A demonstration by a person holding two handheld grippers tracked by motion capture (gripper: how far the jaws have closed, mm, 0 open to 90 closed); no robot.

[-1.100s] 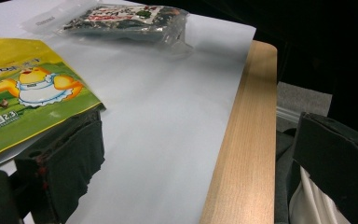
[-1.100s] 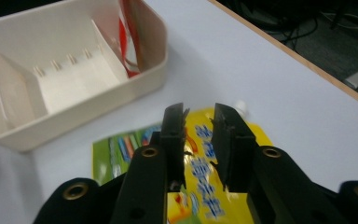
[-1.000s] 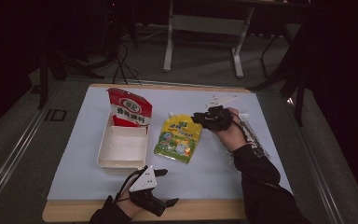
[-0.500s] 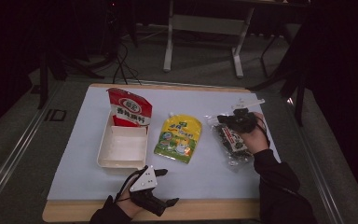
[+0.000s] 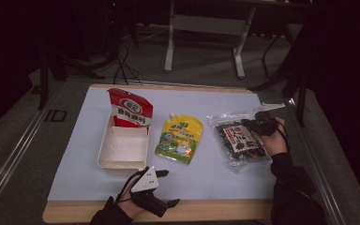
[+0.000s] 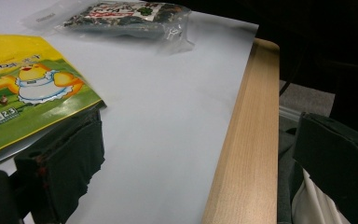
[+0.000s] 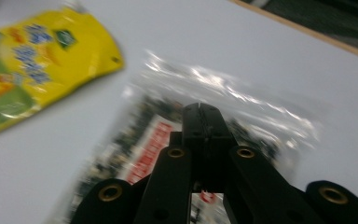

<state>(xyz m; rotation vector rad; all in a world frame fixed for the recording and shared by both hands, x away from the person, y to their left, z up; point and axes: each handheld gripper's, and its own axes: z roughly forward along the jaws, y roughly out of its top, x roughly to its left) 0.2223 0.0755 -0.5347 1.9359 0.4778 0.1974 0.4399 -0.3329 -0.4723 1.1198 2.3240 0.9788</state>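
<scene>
Right claw over the dark snack bag, jaws together and empty.

Nearest, the left gripper point(image 5: 161, 190) rests at the table's point(image 5: 215, 213) front edge, jaws apart, holding nothing. Farther off, the right gripper point(image 5: 248, 124) hovers pressed shut over the clear bag of dark snack point(image 5: 239, 140), right of the yellow pouch point(image 5: 179, 139). It should spread first, then pinch the bag's flat sealed edge, not its slippery bulging middle.

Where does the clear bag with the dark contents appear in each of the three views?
High view: the clear bag lies right of centre on the white table cover, under the right gripper.
Left gripper view: the bag lies at the top, left of centre.
Right gripper view: the bag lies in the middle, behind the shut jaws.
Shared landmark: the yellow pouch lies beside the bag.
</scene>
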